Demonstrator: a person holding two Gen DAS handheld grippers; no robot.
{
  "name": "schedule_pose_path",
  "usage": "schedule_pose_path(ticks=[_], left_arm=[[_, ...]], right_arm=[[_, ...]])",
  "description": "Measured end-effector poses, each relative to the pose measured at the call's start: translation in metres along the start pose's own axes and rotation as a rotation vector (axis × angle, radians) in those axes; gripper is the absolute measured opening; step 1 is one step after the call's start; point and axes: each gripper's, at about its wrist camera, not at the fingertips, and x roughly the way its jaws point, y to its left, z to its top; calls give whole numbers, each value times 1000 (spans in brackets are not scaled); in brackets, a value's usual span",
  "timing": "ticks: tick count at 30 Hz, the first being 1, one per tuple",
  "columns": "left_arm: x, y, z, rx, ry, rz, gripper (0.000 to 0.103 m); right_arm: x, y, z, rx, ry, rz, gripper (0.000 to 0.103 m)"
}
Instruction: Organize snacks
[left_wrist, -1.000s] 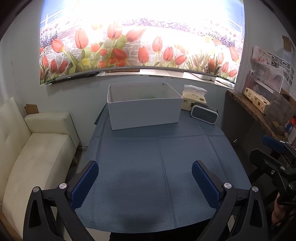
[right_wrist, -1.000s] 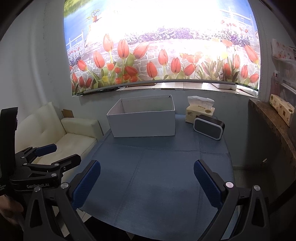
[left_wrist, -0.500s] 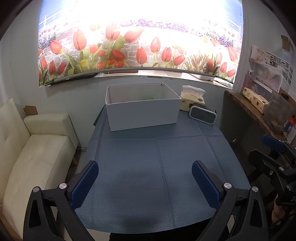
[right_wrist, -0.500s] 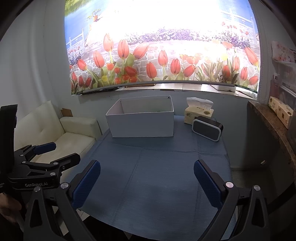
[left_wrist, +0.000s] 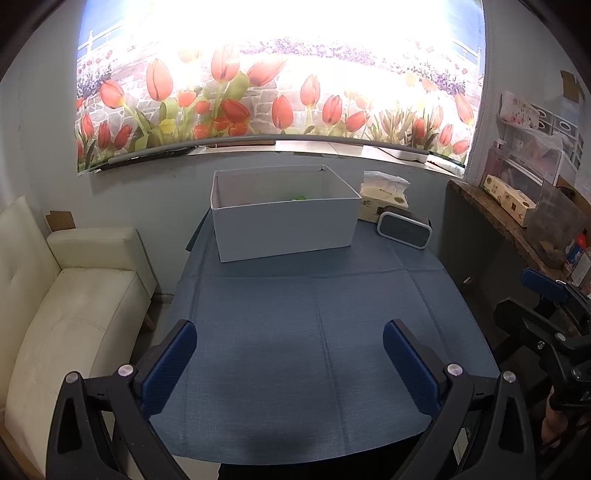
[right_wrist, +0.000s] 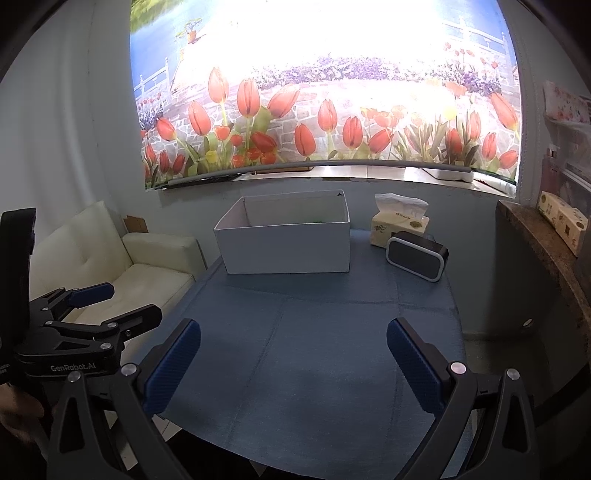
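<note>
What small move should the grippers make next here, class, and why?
Probably hold both back from the table: the left gripper and right gripper are open and empty, no loose snack shows on the blue cloth, and something green sits inside the white box.

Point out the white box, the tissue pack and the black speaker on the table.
white box (left_wrist: 286, 229), left wrist view, on its front wall.
tissue pack (right_wrist: 388, 230), right wrist view, on its front face.
black speaker (right_wrist: 413, 260), right wrist view, on its front grille.
</note>
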Motion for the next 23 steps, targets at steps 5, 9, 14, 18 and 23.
schedule_pose_path(ticks=[5, 9, 14, 18, 23], left_arm=[[1, 0, 0, -1, 1, -4, 103], [1, 0, 1, 2, 3, -3, 103], [0, 0, 1, 1, -1, -8, 103], [-1, 0, 0, -3, -5, -13, 103], [-4, -3, 0, 7, -16, -11, 103]], right_arm=[[0, 0, 0, -3, -2, -1, 103], [-2, 2, 0, -6, -7, 2, 103], [-2, 4, 0, -12, -10, 1, 103], [-3, 4, 0, -12, -13, 4, 103], [-4, 4, 0, -10, -15, 5, 103]])
